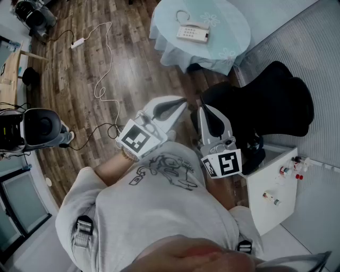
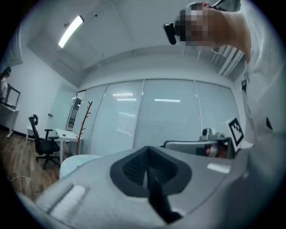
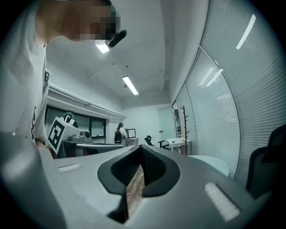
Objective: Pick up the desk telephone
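holding the left hand-held gripper [image 1: 178, 104] and right hand-held gripper [image 1: 205, 110] closed and empty, you're well apart from the desk telephone [image 1: 192, 32]. approach, grasp and lift all remain.

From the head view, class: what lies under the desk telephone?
The desk telephone rests on a pale tablecloth with flower prints. The cloth covers the round tabletop and hangs down its sides, so the tabletop's surface and whatever supports it cannot be seen.

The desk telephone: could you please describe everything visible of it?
The desk telephone is off-white and low, its handset resting in the cradle along the far edge, with a keypad of small buttons in front. A thin cord loops from its left end. It lies flat on the round table's pale cloth, touched by nothing else.
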A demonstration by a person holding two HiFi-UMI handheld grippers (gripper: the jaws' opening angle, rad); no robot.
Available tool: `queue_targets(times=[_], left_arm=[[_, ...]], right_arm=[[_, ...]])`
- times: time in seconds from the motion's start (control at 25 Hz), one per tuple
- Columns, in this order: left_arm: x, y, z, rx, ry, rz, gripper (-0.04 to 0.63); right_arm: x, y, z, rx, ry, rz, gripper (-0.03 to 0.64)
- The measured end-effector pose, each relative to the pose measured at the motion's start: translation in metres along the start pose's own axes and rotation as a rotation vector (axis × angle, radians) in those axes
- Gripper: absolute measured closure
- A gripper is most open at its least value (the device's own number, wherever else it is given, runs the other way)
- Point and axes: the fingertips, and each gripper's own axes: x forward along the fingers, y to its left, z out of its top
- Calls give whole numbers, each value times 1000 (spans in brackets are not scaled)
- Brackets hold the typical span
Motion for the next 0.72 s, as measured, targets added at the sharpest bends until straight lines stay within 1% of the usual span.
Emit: queue_targets(times=[0.4, 0.6, 0.72], left_arm=[[9, -2, -2, -11, 0, -3, 594], [9, -2, -5, -5, -3, 1, 594], [8, 2, -11, -15, 11, 11, 594]], right_arm=[[-1, -5, 0, -5, 0, 0, 611], [-1, -7, -3, 21, -12, 5, 611], [1, -6, -6, 32, -13, 13, 611]])
